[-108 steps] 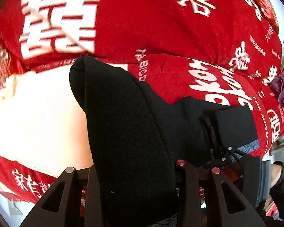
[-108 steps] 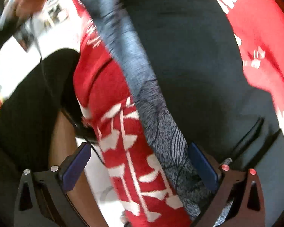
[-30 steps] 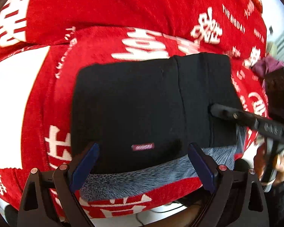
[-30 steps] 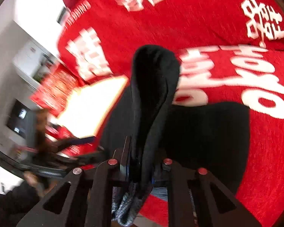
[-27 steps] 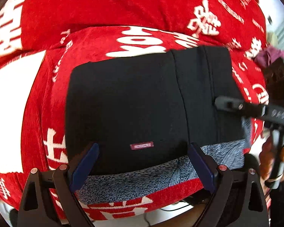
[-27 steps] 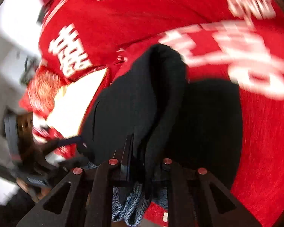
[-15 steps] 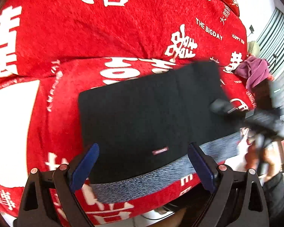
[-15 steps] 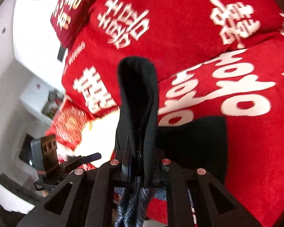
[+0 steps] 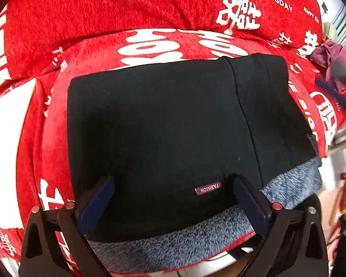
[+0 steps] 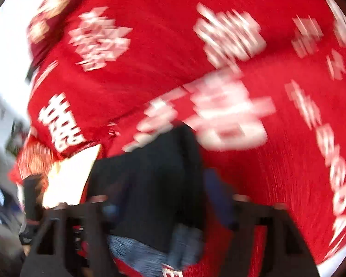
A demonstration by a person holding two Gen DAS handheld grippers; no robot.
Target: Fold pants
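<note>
Low in the left wrist frame, a small maroon label (image 9: 207, 188) is sewn on the black pants (image 9: 163, 138), and it reads FASHION, upside down from this view. Across the upper right of that frame the red blanket (image 9: 103, 11) carries white print: "THE BIGDAY" and, smaller and farther right, "HAPPY", along with large white Chinese double-happiness characters. Other lettering near the right edge is partly cut off and cannot be read in full.

The pants lie folded into a thick, roughly rectangular stack on the blanket, filling the centre of the frame, with the grey fleece lining (image 9: 173, 242) showing along the lower edge and at the lower right corner. The left gripper (image 9: 173, 198) stands wide open at the bottom of the frame, its blue-padded fingers (image 9: 96, 200) spread to either side of the label and resting at or just above the near part of the stack; it has hold of nothing. A purple cloth (image 9: 329, 55) lies on the blanket at the far right.

The right wrist frame is heavily blurred. The pants (image 10: 154, 184) sit at lower centre, reaching down between the fingers of the right gripper (image 10: 166, 200), which look parted; whether they pinch any cloth cannot be told. The blanket's print is unreadable there.
</note>
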